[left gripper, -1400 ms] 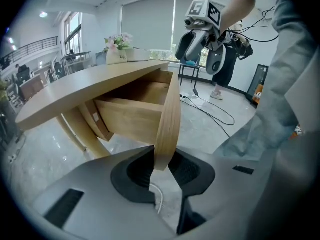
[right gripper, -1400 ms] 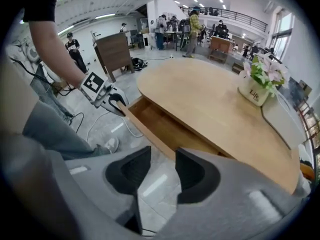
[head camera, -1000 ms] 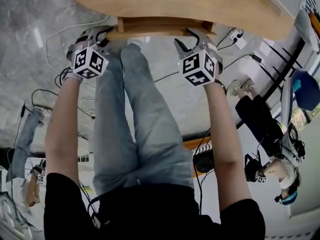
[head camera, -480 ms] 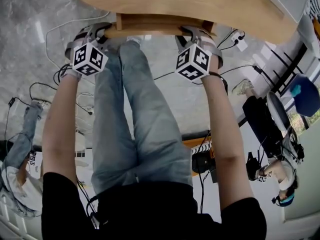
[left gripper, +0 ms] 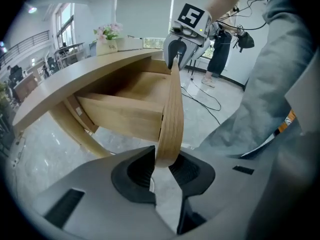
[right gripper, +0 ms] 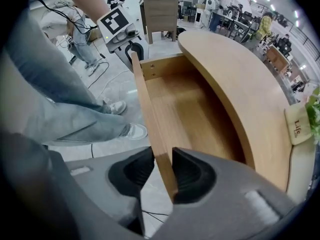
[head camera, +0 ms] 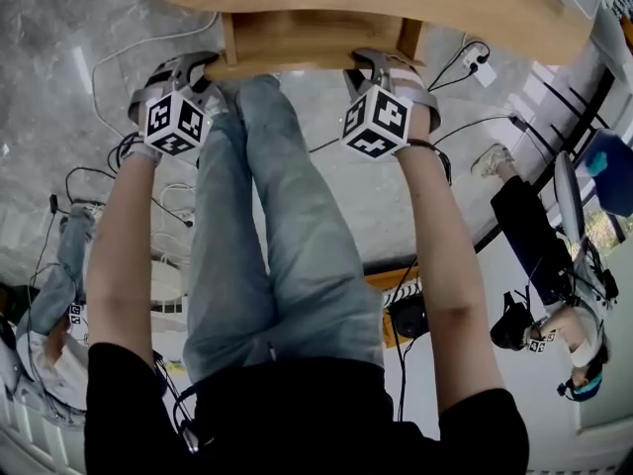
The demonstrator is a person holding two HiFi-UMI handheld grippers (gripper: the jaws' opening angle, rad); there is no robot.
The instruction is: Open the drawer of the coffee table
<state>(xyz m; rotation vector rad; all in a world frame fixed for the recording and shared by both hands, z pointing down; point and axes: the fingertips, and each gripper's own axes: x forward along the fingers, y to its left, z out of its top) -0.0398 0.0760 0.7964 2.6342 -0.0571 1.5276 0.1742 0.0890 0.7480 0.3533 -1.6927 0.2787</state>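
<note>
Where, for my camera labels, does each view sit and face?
Head view: on the person's head, facing steeply down past forearms and jeans to left gripper and right gripper on the drawer front.
Left gripper view: on the left gripper, looking along the clamped drawer front toward the right gripper; jeans at right.
Right gripper view: on the right gripper, whose jaws have just been closing on the drawer front, facing the left gripper; jeans at left.
Shared: both gripper views show the open drawer and the other gripper.

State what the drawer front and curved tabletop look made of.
The light wooden drawer front looks like thin matte wood or veneered board, showing fine straight grain. The curved light tabletop seems the same wood-look material, smooth; solid or veneer cannot be told.
</note>
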